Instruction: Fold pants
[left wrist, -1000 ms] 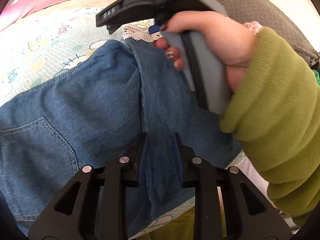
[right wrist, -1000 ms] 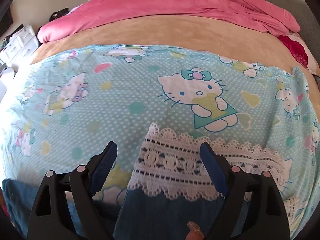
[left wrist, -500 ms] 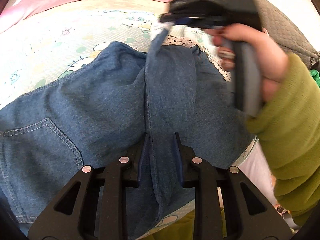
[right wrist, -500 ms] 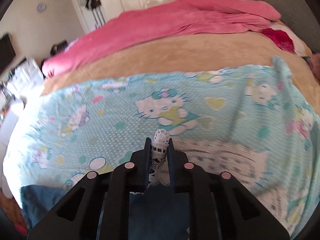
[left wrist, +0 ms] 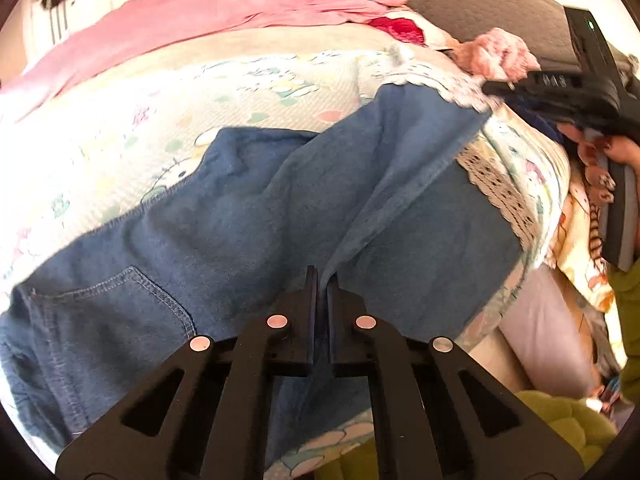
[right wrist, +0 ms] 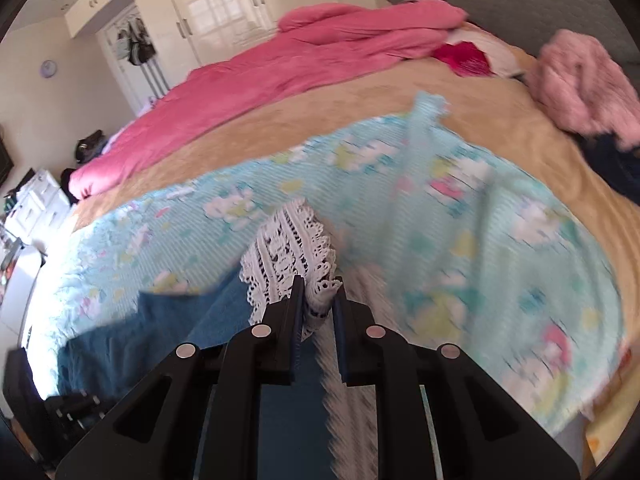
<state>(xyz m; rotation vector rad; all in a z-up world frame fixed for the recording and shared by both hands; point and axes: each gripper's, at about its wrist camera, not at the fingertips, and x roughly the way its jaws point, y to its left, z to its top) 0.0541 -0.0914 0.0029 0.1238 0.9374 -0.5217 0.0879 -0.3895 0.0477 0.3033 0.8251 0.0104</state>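
bed (right wrist: 500,120) carries everything: tan blanket, pink duvet (right wrist: 280,64) bunched along the far edge, cartoon-print cloth (left wrist: 248,92) spread toward the near edge. pants (left wrist: 240,220) lie on that cloth, blue denim, waist and back pocket at the near left, legs running toward the bed's right edge. one leg is lifted off the other and stretched out; the lower leg stays flat, its lace hem (left wrist: 500,188) close to the right edge.

left gripper (left wrist: 322,280): jaws have just been closing, now together on a ridge of denim around the crotch seam. right gripper (right wrist: 318,296): jaws have just been closing too, now clamped on the lace cuff (right wrist: 292,248) of the lifted leg, seen in the left view off by the right edge with a hand (left wrist: 600,160) on its handle.

judgement: mid-fold, upper leg being drawn straight between the two pinches.

risks:
- right pinch looks to be on lace only, not denim. lace is thin and open-weave, so tension could slip it out or strain the trim.
- left pinch holds a narrow fold; a hard pull could drag the whole waist across the cloth and skew the fold line.
- cloth underneath is loose and already rucked, could bunch and travel with the pants.
- right view is motion-blurred, so can't tell how deep the cuff sits in the jaws.
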